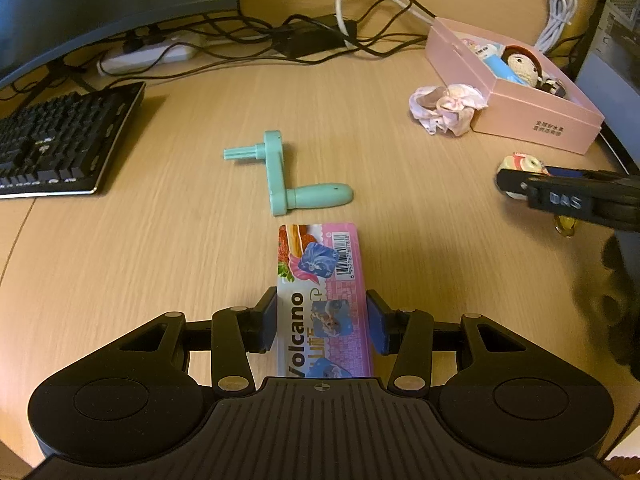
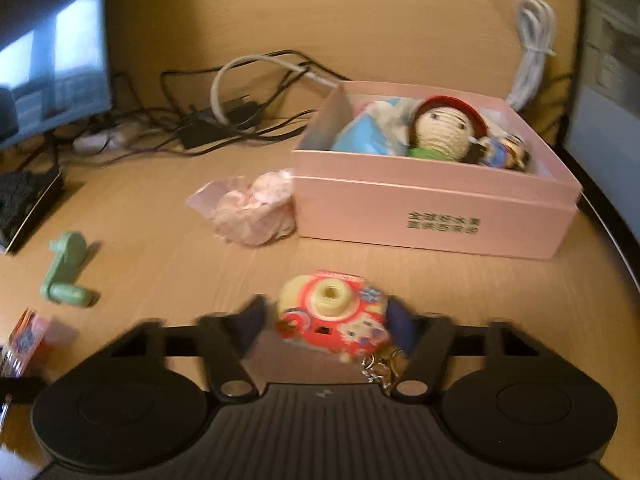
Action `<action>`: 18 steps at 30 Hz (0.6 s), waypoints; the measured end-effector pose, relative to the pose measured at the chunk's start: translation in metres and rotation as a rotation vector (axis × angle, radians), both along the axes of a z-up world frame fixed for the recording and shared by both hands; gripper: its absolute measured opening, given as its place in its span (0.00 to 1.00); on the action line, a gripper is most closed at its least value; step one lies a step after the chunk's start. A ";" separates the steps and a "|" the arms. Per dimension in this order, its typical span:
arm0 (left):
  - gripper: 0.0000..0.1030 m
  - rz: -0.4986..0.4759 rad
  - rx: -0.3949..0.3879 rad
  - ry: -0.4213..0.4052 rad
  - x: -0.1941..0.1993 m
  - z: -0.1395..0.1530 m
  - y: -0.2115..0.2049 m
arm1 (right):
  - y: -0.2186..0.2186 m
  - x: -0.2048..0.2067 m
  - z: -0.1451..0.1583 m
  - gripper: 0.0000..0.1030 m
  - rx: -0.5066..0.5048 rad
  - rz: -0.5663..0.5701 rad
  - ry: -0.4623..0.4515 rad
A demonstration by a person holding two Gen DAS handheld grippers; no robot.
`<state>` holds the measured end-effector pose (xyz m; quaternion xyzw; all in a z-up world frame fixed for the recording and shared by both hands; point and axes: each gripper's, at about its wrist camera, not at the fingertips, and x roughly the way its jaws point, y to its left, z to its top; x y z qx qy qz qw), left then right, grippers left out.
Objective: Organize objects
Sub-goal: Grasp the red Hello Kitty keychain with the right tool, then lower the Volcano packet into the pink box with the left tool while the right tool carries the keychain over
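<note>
My left gripper (image 1: 323,320) is shut on a flat pink "Volcano" snack box (image 1: 320,276), whose far end points at a mint green crank handle (image 1: 282,178) lying on the wooden desk. My right gripper (image 2: 326,322) holds a red and yellow toy camera (image 2: 334,316) with a keychain between its fingers, in front of a pink box (image 2: 432,208). The pink box (image 1: 520,104) holds a knitted doll (image 2: 442,128) and other toys. The right gripper (image 1: 568,196) shows at the right edge of the left wrist view.
A crumpled pink cloth (image 2: 256,208) lies against the pink box's left side. A black keyboard (image 1: 60,144) sits at the left, a monitor (image 1: 100,8) behind it. Tangled black and white cables (image 1: 320,28) and a power strip (image 1: 148,56) run along the back.
</note>
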<state>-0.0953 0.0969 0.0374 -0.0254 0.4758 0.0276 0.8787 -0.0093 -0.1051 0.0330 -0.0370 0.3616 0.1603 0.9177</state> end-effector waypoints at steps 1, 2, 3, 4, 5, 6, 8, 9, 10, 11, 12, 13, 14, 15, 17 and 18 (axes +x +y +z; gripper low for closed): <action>0.48 -0.011 0.001 0.001 0.000 0.000 0.000 | 0.000 -0.004 0.003 0.56 -0.001 0.027 0.003; 0.48 -0.023 -0.002 0.004 0.000 0.000 -0.001 | 0.000 -0.010 0.008 0.56 -0.008 0.047 -0.007; 0.48 -0.039 -0.008 0.011 0.000 0.000 -0.003 | -0.001 -0.017 0.013 0.56 -0.020 0.070 -0.020; 0.48 -0.059 -0.016 0.019 0.000 0.001 -0.006 | -0.003 -0.025 0.020 0.56 -0.030 0.091 -0.032; 0.48 -0.089 -0.033 0.032 0.000 0.002 -0.010 | -0.008 -0.033 0.028 0.56 -0.033 0.108 -0.042; 0.48 -0.115 -0.053 0.042 0.001 0.003 -0.012 | -0.013 -0.040 0.035 0.56 -0.033 0.119 -0.046; 0.48 -0.176 -0.095 0.049 0.004 0.007 -0.023 | -0.024 -0.052 0.050 0.56 -0.031 0.124 -0.048; 0.48 -0.199 -0.110 0.044 0.007 0.010 -0.028 | -0.031 -0.057 0.056 0.56 -0.027 0.120 -0.047; 0.48 -0.220 -0.131 0.032 0.012 0.015 -0.033 | -0.038 -0.061 0.063 0.56 -0.024 0.113 -0.048; 0.48 -0.236 -0.157 0.013 0.020 0.024 -0.039 | -0.045 -0.066 0.069 0.56 -0.020 0.104 -0.052; 0.48 -0.245 -0.183 -0.008 0.029 0.032 -0.044 | -0.052 -0.070 0.075 0.56 -0.017 0.093 -0.060; 0.48 -0.257 -0.208 -0.036 0.040 0.043 -0.049 | -0.060 -0.075 0.080 0.56 -0.013 0.078 -0.069; 0.48 -0.274 -0.221 -0.073 0.053 0.056 -0.057 | -0.066 -0.076 0.085 0.56 -0.007 0.064 -0.075; 0.48 -0.290 -0.223 -0.109 0.066 0.067 -0.066 | -0.073 -0.078 0.088 0.56 -0.001 0.052 -0.083; 0.48 -0.321 -0.221 -0.193 0.098 0.089 -0.084 | -0.085 -0.082 0.094 0.56 0.007 0.022 -0.099; 0.48 -0.332 -0.221 -0.233 0.113 0.097 -0.093 | -0.090 -0.082 0.096 0.56 0.013 0.008 -0.103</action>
